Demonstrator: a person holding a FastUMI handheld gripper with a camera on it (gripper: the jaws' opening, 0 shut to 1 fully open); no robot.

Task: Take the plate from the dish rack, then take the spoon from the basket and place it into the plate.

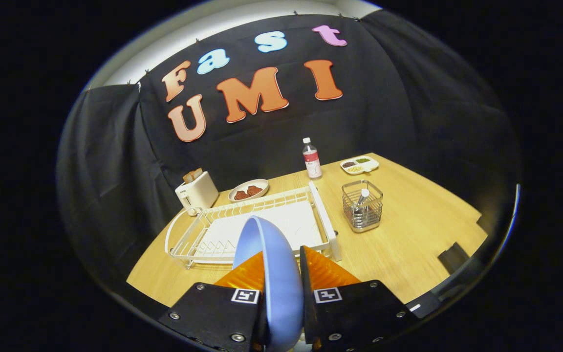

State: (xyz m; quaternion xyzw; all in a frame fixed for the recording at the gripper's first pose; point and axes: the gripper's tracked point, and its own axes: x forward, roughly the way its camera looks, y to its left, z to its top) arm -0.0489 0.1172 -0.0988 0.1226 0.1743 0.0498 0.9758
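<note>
A light blue plate (pixel 272 274) stands on edge between my two orange fingers (pixel 328 274), which press on it from both sides. My gripper (pixel 281 271) holds it up above the near end of the white wire dish rack (pixel 242 220), whose slots carry nothing else. Beyond the fingers to the right stands a wire basket (pixel 362 208) on the wooden table (pixel 408 239). A spoon (pixel 361 199) leans upright inside the basket, its pale handle end sticking up.
A white toaster (pixel 196 191) with a slice of bread stands behind the rack. Near it lies an oval dish (pixel 248 190) with brown food. A small bottle (pixel 312 158) and a divided snack tray (pixel 359 165) sit at the table's far side. A dark block (pixel 453 256) lies at the right edge.
</note>
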